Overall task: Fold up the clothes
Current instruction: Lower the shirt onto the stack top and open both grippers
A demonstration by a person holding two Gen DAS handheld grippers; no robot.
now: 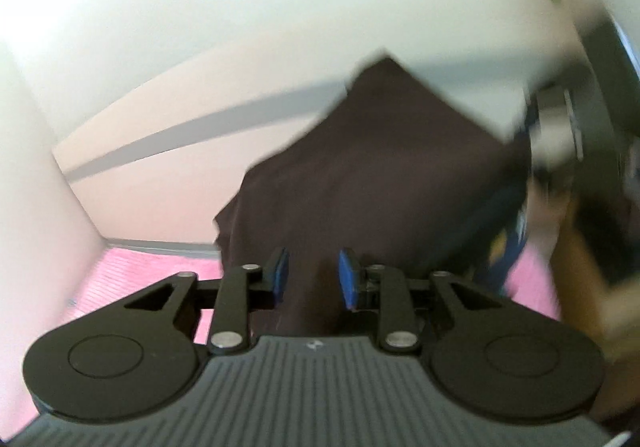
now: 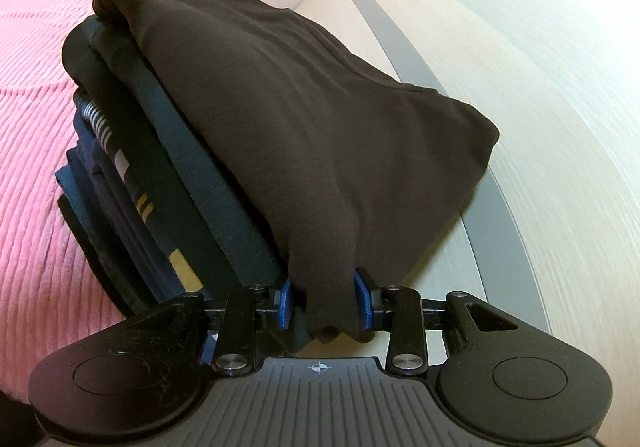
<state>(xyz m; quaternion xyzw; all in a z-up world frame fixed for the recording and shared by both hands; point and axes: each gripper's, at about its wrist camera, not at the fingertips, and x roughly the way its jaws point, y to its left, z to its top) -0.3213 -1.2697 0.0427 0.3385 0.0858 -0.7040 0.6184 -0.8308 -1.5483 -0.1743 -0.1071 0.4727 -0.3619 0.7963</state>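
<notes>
Garment [image 2: 304, 127] in both claws (pinched)

A pink ribbed bedspread [image 2: 36, 95] covers the supporting surface. Directly on it sits a stack of folded clothes [image 2: 132, 175], dark blue and teal with striped pieces. A dark brown garment [image 2: 304, 119] lies on top of the stack, toward the pale headboard [image 2: 460, 59].
</notes>
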